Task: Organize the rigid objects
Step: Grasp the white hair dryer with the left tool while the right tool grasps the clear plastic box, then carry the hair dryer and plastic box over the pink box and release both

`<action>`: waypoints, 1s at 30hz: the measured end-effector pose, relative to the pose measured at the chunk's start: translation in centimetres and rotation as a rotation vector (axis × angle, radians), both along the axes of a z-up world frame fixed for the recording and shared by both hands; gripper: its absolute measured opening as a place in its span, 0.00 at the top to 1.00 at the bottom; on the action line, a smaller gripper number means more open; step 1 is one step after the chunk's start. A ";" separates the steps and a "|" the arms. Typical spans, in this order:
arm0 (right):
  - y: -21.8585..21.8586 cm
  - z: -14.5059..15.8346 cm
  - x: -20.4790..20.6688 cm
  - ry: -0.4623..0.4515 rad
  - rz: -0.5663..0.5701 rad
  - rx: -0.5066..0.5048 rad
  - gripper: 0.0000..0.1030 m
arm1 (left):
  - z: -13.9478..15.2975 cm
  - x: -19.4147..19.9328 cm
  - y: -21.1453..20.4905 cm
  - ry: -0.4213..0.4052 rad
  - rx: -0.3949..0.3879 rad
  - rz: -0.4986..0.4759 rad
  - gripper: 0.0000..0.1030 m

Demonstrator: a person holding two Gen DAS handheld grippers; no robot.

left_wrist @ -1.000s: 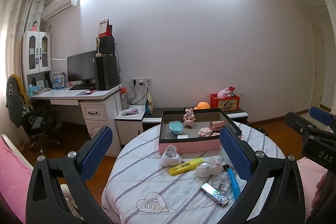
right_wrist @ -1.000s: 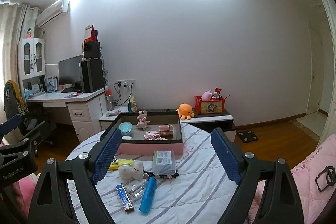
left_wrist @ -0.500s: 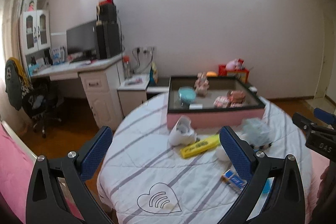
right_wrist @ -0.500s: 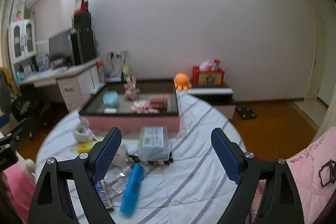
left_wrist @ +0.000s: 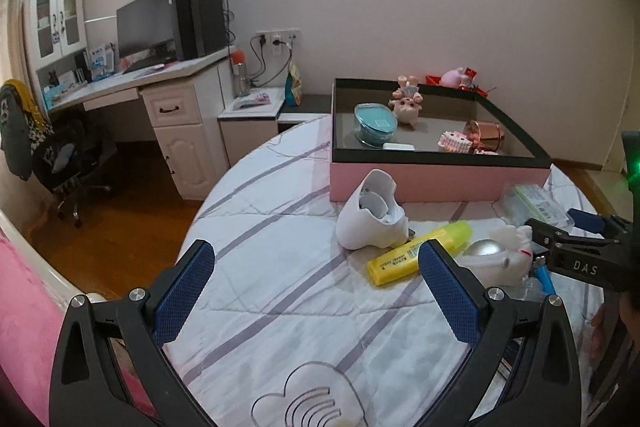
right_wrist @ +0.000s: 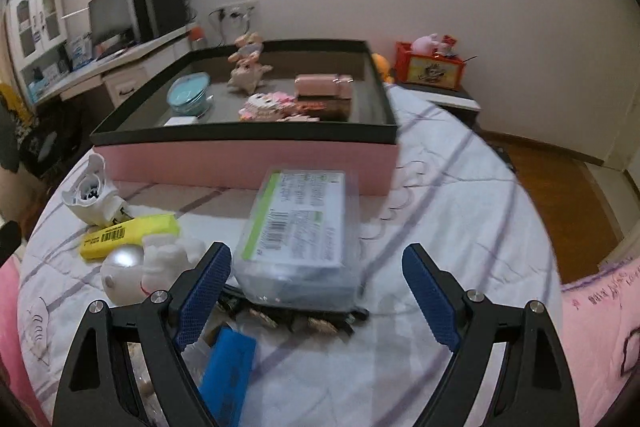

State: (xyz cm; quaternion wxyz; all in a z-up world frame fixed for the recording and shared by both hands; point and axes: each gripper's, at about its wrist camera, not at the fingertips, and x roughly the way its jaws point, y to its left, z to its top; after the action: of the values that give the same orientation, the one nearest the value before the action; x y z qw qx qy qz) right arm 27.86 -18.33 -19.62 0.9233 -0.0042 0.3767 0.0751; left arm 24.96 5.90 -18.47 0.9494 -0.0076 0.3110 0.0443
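Observation:
A pink box with a black rim stands on the far side of the round table and holds several small items. In front of it lie a white shell-shaped object, a yellow highlighter, a white figurine with a silver ball, a clear plastic case with a green label and a blue pen. My left gripper hangs open above the striped cloth, left of the highlighter. My right gripper is open just in front of the clear case, with nothing between its fingers.
The table's striped cloth drops off at the left toward a wooden floor. A white desk with a monitor and a black chair stand beyond. Pink bedding lies to the right. A dark hair clip lies under the case.
Both grippers have come down and tilted toward the table, closing in on the objects. Their jaws stay as wide as before.

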 end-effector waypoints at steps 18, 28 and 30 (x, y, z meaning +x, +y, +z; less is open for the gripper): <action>-1.7 -0.6 3.0 0.035 0.008 0.062 0.36 | -4.5 9.8 -1.9 0.222 -0.001 -0.093 0.00; -1.7 -0.7 3.4 0.038 0.014 0.069 0.37 | -4.4 9.7 -2.3 0.201 -0.068 -0.166 0.38; -1.8 -0.4 2.9 0.024 0.014 0.075 0.37 | -4.0 9.1 -2.2 0.172 -0.056 -0.151 0.38</action>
State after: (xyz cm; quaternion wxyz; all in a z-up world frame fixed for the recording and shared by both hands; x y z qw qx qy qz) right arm 30.79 -20.17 -20.03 0.9177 0.0286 0.3846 0.0956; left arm 34.10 3.73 -22.45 0.9192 -0.0071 0.3922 -0.0356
